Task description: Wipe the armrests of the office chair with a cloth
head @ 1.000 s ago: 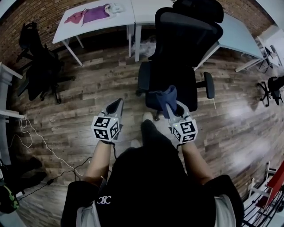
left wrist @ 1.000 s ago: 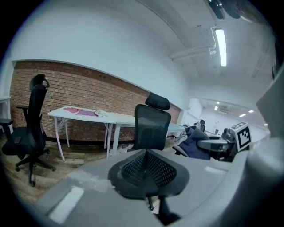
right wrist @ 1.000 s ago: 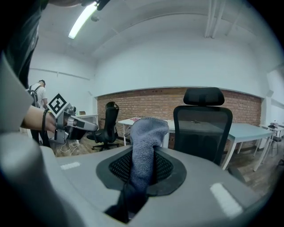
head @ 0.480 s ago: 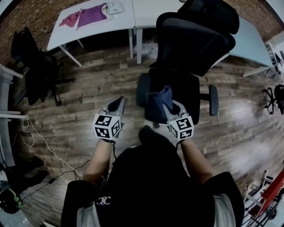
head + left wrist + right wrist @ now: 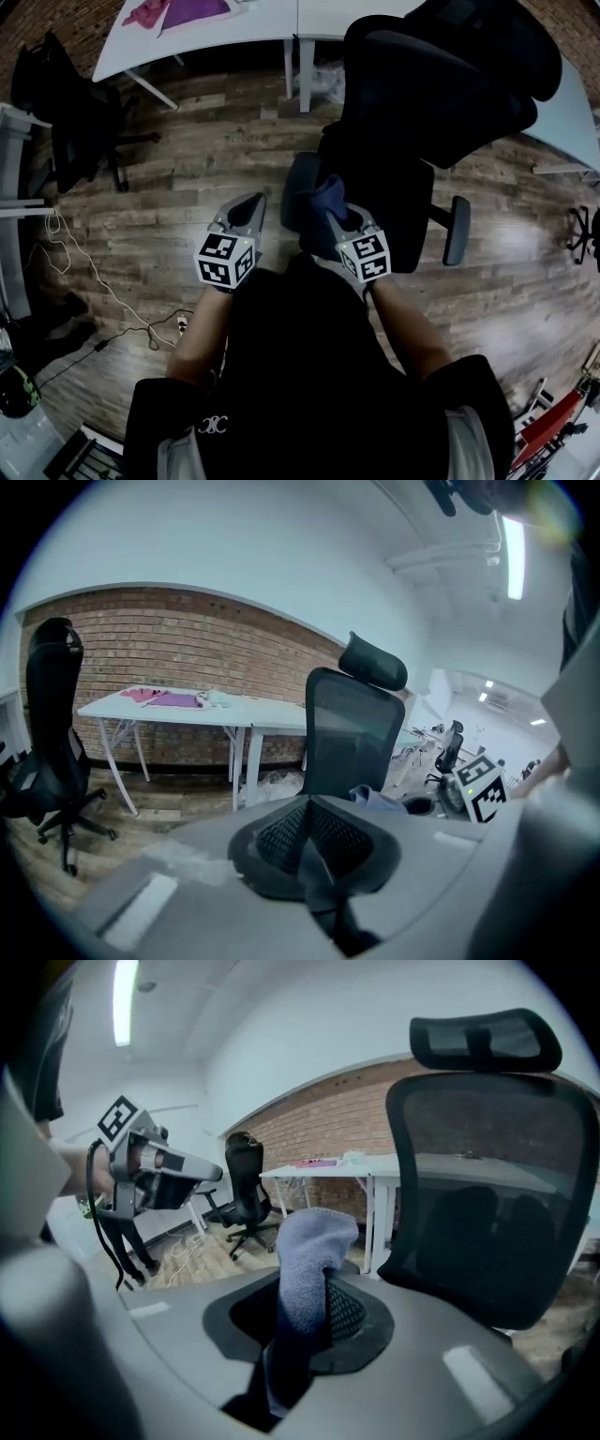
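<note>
The black office chair stands just ahead of me, its left armrest close in front and its right armrest further right. My right gripper is shut on a blue cloth, which hangs right beside the left armrest; whether it touches is hidden. In the right gripper view the cloth rises from between the jaws, with the chair's mesh back to the right. My left gripper is held left of the chair, jaws shut on nothing. The left gripper view shows the chair back.
White tables stand against the brick wall, with pink and purple cloths on one. Another black chair is at the far left. Cables trail over the wooden floor to my left.
I have come closer to the chair. The right gripper with the cloth has moved left and forward, up to the left armrest. The left gripper kept its place beside it.
</note>
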